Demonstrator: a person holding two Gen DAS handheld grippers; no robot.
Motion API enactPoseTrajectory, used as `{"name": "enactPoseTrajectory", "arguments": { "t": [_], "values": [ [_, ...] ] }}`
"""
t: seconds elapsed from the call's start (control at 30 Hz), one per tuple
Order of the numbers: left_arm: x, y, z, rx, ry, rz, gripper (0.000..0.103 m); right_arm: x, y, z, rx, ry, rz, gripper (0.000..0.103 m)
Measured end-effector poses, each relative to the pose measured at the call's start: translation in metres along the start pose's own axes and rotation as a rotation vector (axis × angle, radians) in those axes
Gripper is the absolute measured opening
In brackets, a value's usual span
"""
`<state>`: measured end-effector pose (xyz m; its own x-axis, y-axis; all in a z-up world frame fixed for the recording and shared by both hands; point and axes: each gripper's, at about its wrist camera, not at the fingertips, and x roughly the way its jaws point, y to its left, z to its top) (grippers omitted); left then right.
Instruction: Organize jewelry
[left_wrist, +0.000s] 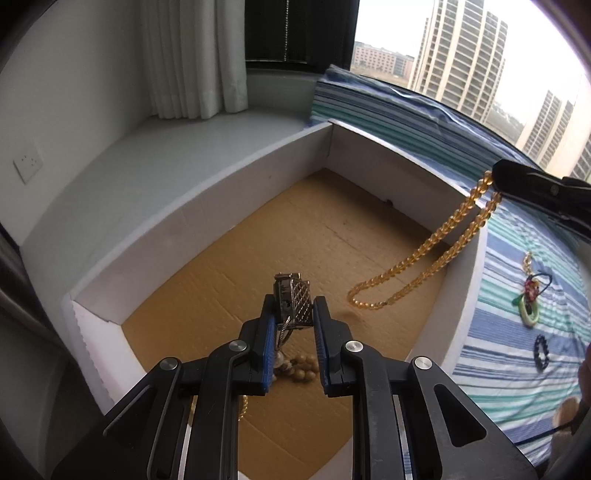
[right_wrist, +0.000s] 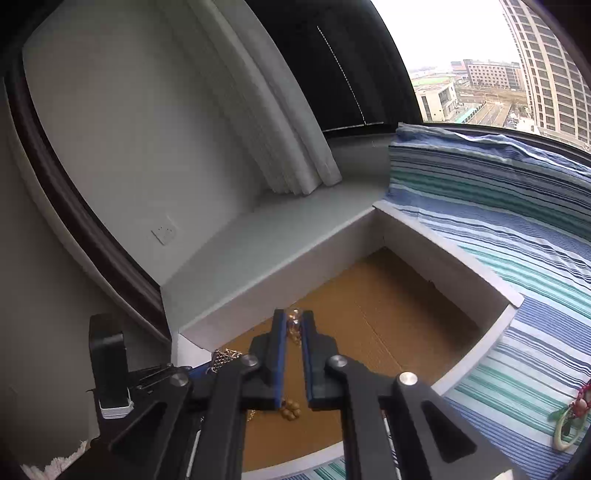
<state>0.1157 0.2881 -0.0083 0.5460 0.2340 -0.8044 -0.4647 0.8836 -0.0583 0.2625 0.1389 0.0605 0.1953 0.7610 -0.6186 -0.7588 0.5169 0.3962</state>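
My left gripper (left_wrist: 295, 308) is shut on a silver lattice cage pendant (left_wrist: 293, 301), held above the brown floor of a white-walled cardboard box (left_wrist: 221, 206); its thin chain hangs down between the fingers. A tan wooden bead bracelet (left_wrist: 301, 369) lies on the box floor below. At the upper right, my right gripper (left_wrist: 498, 182) is shut on an amber bead necklace (left_wrist: 424, 258), whose loop dangles over the box wall into the box. In the right wrist view the amber beads (right_wrist: 294, 325) sit pinched between the right gripper (right_wrist: 293, 323) tips, with the pendant (right_wrist: 222, 357) at lower left.
The box (right_wrist: 443, 266) rests on a blue-green striped cloth (left_wrist: 517, 369) beside a grey window ledge (left_wrist: 166, 155). On the cloth to the right lie a green bangle with charms (left_wrist: 528, 306) and a dark bead bracelet (left_wrist: 541, 352). A white curtain and a window stand behind.
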Motion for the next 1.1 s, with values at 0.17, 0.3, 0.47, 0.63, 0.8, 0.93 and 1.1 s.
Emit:
{"name": "enactPoseTrajectory", "arguments": {
  "t": [0.17,0.3,0.47,0.63,0.8,0.93,1.1],
  "values": [
    [0.022,-0.003,0.0,0.0,0.036,0.022,0.025,0.044,-0.008,-0.023,0.011,0.093,-0.029,0.011],
    [0.012,0.002,-0.003,-0.029,-0.025,0.047,0.085,0.035,-0.01,-0.028,0.021,0.065,-0.06,0.051],
    [-0.013,0.002,-0.012,-0.051,-0.088,0.031,0.092,-0.005,-0.006,-0.034,-0.025,-0.027,-0.164,0.067],
    [-0.049,-0.03,-0.036,0.029,-0.198,0.007,0.099,-0.059,-0.002,-0.065,-0.088,-0.146,-0.327,0.077],
    [-0.064,-0.08,-0.065,0.115,-0.167,-0.109,0.1,-0.118,-0.013,-0.11,-0.093,-0.228,-0.46,0.077],
    [-0.057,-0.12,-0.088,0.134,-0.082,-0.223,0.102,-0.161,-0.032,-0.155,-0.074,-0.232,-0.594,0.08],
    [-0.048,-0.165,-0.123,0.172,-0.018,-0.331,0.102,-0.196,-0.061,-0.213,-0.006,-0.182,-0.713,0.081]
  ]
}}
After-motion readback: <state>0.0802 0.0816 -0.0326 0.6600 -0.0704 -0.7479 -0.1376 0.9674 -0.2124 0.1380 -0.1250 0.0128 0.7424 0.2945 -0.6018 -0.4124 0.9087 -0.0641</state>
